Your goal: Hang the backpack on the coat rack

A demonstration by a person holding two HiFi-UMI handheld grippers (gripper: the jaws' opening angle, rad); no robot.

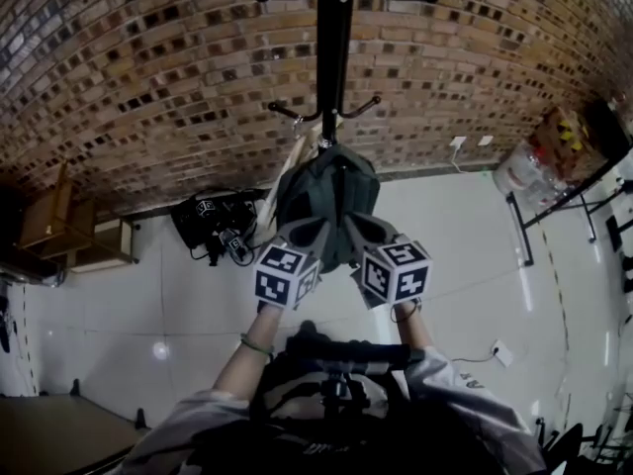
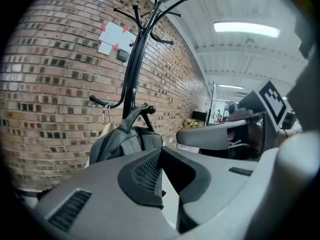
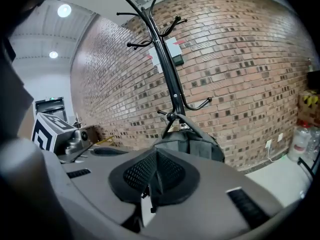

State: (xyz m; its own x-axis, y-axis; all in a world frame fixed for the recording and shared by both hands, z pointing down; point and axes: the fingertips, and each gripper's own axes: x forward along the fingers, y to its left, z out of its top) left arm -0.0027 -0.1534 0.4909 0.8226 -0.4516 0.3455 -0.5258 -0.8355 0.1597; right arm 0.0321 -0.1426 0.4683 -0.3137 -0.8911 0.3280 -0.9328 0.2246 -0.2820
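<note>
A grey backpack [image 1: 326, 191] hangs by its top loop from a low hook of the black coat rack [image 1: 334, 47] against the brick wall. My left gripper [image 1: 309, 234] and right gripper [image 1: 358, 232] sit side by side just in front of its lower part, apart from it. In the left gripper view the backpack [image 2: 125, 141] hangs off the hook [image 2: 148, 109], and my left gripper [image 2: 161, 156] is shut on nothing. In the right gripper view the backpack [image 3: 192, 144] is straight ahead, and my right gripper [image 3: 156, 171] is shut with nothing between its pads.
A beige bag [image 1: 295, 161] hangs behind the backpack on the same rack. Black gear [image 1: 213, 221] lies on the floor by the wall, left of the rack. Wooden shelves [image 1: 69, 231] stand at far left. A water bottle [image 1: 522, 171] and metal frame [image 1: 554, 206] are at right.
</note>
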